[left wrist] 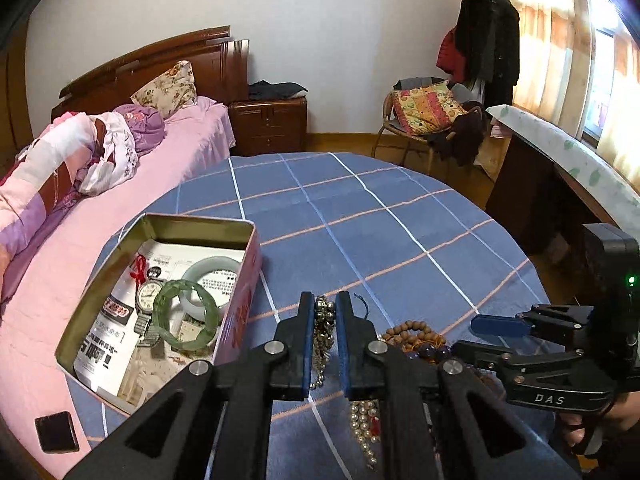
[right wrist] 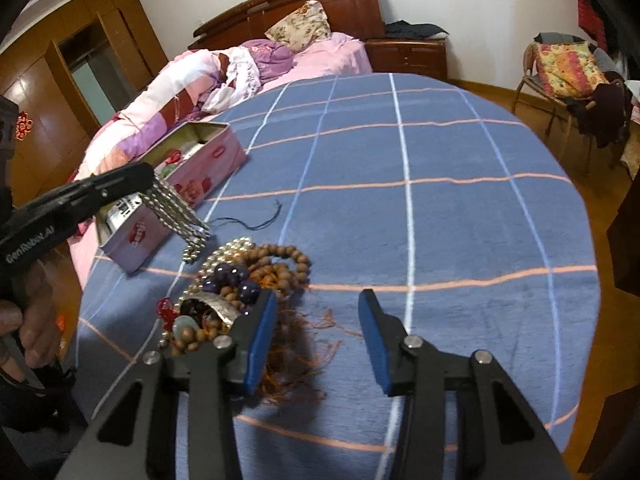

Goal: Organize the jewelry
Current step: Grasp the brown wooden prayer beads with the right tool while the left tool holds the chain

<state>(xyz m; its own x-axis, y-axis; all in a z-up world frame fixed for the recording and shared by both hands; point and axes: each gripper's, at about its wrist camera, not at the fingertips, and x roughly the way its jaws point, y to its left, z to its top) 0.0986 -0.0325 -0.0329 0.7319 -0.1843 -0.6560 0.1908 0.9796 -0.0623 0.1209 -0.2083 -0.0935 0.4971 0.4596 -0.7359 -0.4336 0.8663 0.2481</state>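
The left gripper (left wrist: 325,344) pinches a limp, slippery silver bead necklace (left wrist: 325,320) above the blue checked tablecloth (right wrist: 440,220) beside the pink tin (left wrist: 240,312) (best gripped bunched, mid-strand), while the right gripper (right wrist: 318,340) stands half open, empty, by the jewelry pile (right wrist: 240,280).

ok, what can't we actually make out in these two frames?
- Left wrist view: the pearl necklace gripped by the left gripper is partly hidden behind its fingers.
- Right wrist view: the tin box interior is hidden by its own wall.
- Right wrist view: the jewelry pile near side is covered by the right gripper.
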